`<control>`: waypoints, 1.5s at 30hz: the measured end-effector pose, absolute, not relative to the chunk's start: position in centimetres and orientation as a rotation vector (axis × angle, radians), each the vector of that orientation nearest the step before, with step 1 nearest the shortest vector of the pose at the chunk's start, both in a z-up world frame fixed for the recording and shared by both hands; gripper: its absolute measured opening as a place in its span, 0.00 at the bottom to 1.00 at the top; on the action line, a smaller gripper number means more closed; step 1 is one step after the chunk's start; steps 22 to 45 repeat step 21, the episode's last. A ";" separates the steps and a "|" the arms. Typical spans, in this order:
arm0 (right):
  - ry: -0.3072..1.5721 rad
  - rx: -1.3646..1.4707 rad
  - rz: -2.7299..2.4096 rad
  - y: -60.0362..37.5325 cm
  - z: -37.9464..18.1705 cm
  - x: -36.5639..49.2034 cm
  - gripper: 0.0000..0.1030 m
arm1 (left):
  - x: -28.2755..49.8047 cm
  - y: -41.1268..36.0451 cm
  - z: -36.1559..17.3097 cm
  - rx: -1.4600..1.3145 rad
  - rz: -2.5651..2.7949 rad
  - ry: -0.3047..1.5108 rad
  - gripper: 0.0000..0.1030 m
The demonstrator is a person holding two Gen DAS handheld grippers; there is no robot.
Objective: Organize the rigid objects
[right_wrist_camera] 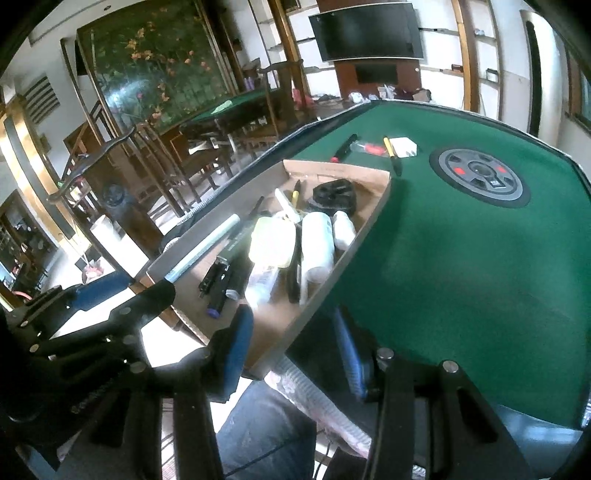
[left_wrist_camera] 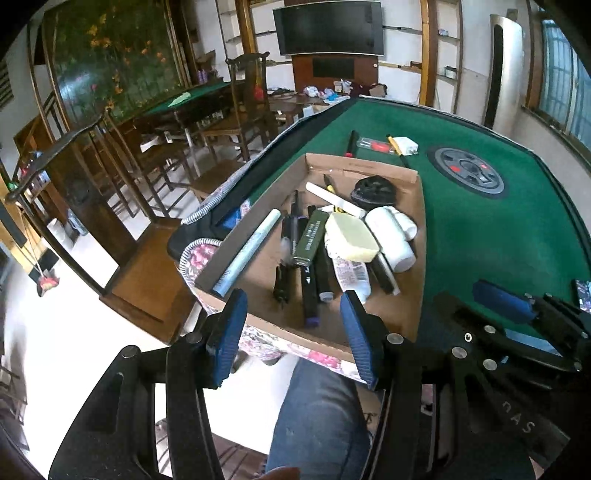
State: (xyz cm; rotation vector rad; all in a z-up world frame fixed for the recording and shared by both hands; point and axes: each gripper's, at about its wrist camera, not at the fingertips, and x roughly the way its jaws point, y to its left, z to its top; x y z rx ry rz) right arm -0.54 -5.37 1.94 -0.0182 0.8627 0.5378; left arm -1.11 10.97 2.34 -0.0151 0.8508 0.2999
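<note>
The left gripper (left_wrist_camera: 293, 332) has its jaws apart with nothing between them, ribbed blue pads facing each other above the near edge of a shallow cardboard box (left_wrist_camera: 421, 229). The right gripper (right_wrist_camera: 295, 343) likewise stands open and empty, hanging over the box's near corner (right_wrist_camera: 280, 343) and the desk's edge. The box lies on the green felt desk (left_wrist_camera: 480, 236) and holds a jumble: a pale rolled tube (left_wrist_camera: 247, 251), dark markers (left_wrist_camera: 308, 291), an olive-green tin (left_wrist_camera: 310, 236), a cream block (left_wrist_camera: 351, 240), white plastic pipe fittings (left_wrist_camera: 391, 232) and a black round part (left_wrist_camera: 373, 190). A few pens and a white packet (left_wrist_camera: 404, 144) lie on the felt beyond the box. A grey round hub (left_wrist_camera: 467, 173) is set into the desk's middle. Dark wooden chairs (left_wrist_camera: 85, 184) stand behind, and a dark screen (left_wrist_camera: 328, 27) hangs on the wall.
</note>
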 end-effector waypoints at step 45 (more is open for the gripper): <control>0.900 -0.061 0.515 -2.3 0.9 2.1 0.45 | 4.3 15.8 -1.0 -0.056 0.306 0.898 0.51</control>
